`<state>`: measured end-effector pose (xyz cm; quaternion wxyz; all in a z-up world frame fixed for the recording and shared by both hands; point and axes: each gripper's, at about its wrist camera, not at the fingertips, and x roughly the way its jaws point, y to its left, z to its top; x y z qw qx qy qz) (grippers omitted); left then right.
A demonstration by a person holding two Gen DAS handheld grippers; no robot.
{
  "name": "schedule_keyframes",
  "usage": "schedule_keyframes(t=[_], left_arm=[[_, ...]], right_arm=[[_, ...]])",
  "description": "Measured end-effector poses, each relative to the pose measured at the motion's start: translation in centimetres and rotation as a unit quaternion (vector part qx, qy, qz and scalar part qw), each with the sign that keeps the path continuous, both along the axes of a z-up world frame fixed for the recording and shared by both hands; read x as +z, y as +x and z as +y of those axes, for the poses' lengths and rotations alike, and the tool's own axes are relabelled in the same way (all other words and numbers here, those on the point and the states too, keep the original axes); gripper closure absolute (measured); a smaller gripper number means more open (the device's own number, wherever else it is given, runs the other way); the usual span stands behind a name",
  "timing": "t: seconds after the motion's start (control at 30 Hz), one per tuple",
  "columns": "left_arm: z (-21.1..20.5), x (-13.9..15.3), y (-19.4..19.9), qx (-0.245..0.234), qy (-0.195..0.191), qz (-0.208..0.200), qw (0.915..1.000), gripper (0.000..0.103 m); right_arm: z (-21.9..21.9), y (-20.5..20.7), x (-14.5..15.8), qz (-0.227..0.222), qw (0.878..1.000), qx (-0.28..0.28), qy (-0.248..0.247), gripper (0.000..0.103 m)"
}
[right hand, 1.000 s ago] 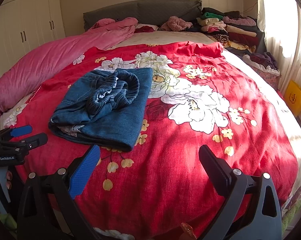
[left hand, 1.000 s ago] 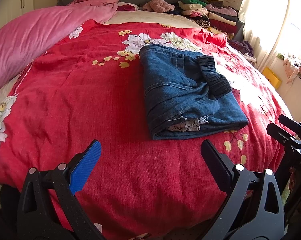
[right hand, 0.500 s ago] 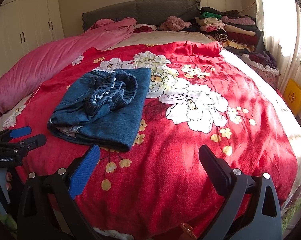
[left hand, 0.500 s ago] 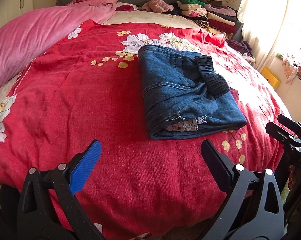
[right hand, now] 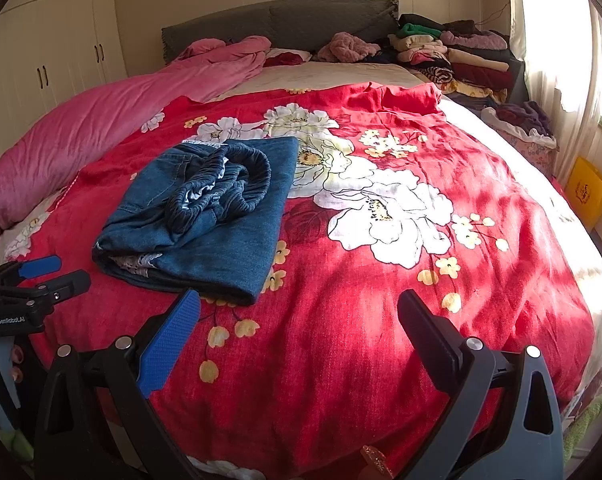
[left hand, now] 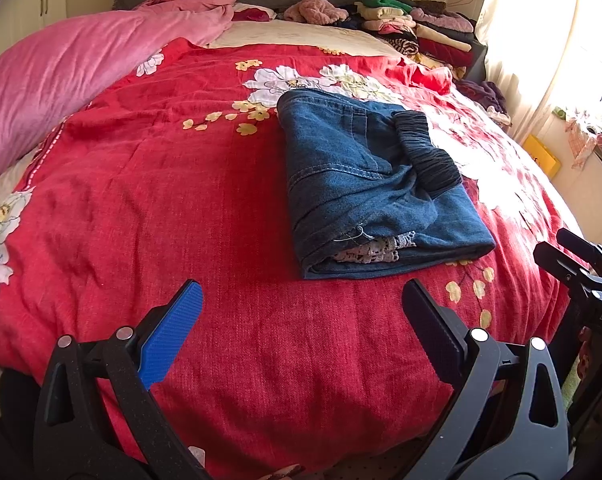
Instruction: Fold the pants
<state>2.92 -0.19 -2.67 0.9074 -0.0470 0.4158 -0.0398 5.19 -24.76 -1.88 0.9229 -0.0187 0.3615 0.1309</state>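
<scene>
Blue denim pants (left hand: 373, 184) lie folded in a compact stack on the red floral bedspread (left hand: 181, 200), the elastic waistband on top. In the right wrist view the pants (right hand: 205, 216) lie left of centre. My left gripper (left hand: 301, 304) is open and empty, held near the bed's front edge, short of the pants. My right gripper (right hand: 299, 312) is open and empty, to the right of the pants. Each gripper shows at the edge of the other's view, the right one (left hand: 581, 264) and the left one (right hand: 37, 276).
A pink duvet (left hand: 61, 72) lies along the bed's left side. Piles of folded clothes (right hand: 453, 56) sit at the head of the bed on the right. A grey headboard (right hand: 277, 24), white wardrobes (right hand: 49, 52) and a yellow bag (right hand: 589, 192) surround the bed.
Both views have shifted only slightly, and the pants sit a little lower in the frames. The pants and the open jaws are unchanged.
</scene>
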Motion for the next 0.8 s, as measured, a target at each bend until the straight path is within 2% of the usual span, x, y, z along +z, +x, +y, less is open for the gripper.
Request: schedule_keyframes(t=[0.8], left_arm=[[0.13, -0.12, -0.06, -0.001, 0.011, 0.001, 0.9999, 0.009]], right_arm=[[-0.15, 0.12, -0.11, 0.000, 1.000, -0.001, -0.001, 0.004]])
